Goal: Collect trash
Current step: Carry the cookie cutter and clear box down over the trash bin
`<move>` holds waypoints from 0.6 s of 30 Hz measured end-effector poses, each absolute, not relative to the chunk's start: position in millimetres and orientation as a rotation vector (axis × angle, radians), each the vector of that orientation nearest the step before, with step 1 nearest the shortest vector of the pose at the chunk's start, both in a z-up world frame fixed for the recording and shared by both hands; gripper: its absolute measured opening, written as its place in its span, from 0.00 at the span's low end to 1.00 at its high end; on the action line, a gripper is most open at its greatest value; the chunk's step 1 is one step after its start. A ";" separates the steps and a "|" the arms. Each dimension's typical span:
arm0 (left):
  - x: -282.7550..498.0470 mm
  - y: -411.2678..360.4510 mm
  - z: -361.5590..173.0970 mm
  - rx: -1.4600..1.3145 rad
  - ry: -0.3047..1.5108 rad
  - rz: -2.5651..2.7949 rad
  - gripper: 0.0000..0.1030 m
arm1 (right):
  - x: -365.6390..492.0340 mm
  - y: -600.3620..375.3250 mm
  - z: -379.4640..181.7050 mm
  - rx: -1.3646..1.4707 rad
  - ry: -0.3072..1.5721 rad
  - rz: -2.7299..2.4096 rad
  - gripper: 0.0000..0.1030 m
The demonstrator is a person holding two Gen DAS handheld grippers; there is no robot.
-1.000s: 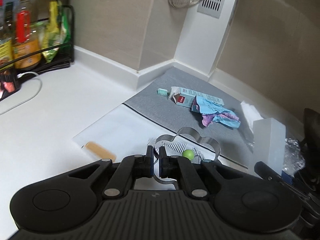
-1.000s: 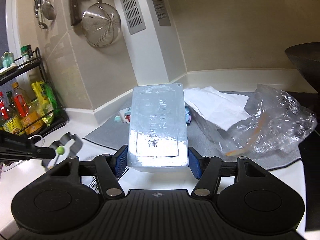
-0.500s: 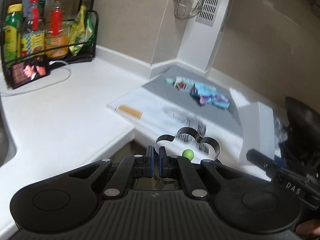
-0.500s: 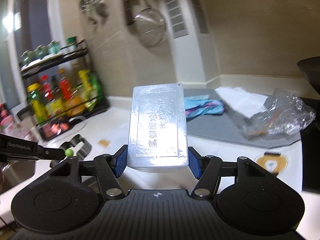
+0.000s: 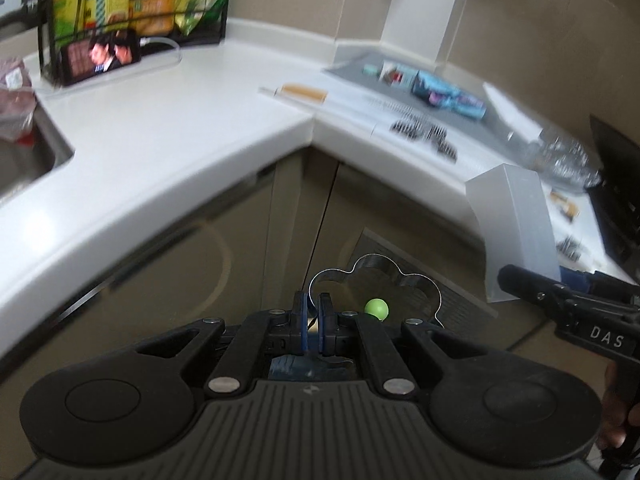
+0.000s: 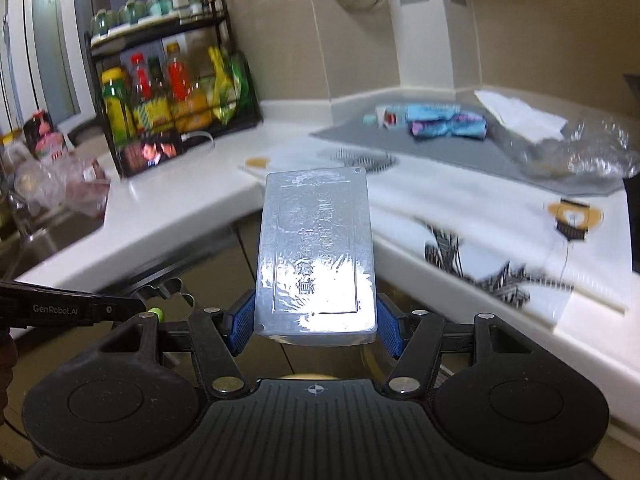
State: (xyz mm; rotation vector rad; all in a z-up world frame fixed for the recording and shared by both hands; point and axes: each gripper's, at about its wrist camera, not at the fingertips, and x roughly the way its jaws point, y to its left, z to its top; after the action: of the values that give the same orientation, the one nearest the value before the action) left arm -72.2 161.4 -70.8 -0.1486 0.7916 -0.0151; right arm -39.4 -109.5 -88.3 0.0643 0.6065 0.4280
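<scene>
My left gripper (image 5: 314, 312) is shut on the thin wall of a metal flower-shaped ring (image 5: 374, 276) with a green knob (image 5: 376, 307). It hangs in front of the cabinet doors, below the counter's edge. My right gripper (image 6: 316, 324) is shut on a translucent plastic box (image 6: 316, 252) with raised characters; the left wrist view shows the same box (image 5: 516, 232) at the right. Blue and pink wrappers (image 6: 448, 124), a small carton (image 6: 390, 116), white paper (image 6: 520, 114) and a crumpled clear bag (image 6: 580, 152) lie on a grey mat (image 6: 460, 156).
A black rack of bottles (image 6: 172, 92) and a phone (image 5: 102, 56) playing video stand at the counter's back left. A sink (image 5: 24, 156) lies at the left. A white printed board (image 6: 500, 232) overhangs the counter edge. Cabinet doors (image 5: 240, 232) fill the corner below.
Both grippers have drawn back from the counter and sunk below its edge, each keeping its hold. The trash on the mat now lies farther off.
</scene>
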 end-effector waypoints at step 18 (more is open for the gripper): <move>-37.7 148.7 -184.8 0.006 1.042 -0.086 0.04 | -4.1 -74.6 -210.3 -0.024 1.007 0.496 0.63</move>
State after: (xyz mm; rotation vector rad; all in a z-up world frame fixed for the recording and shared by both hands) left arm -37.7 148.7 -184.8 0.0057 1.0420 -0.0862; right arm -4.1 -74.6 -210.3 -0.0237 1.0068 0.4959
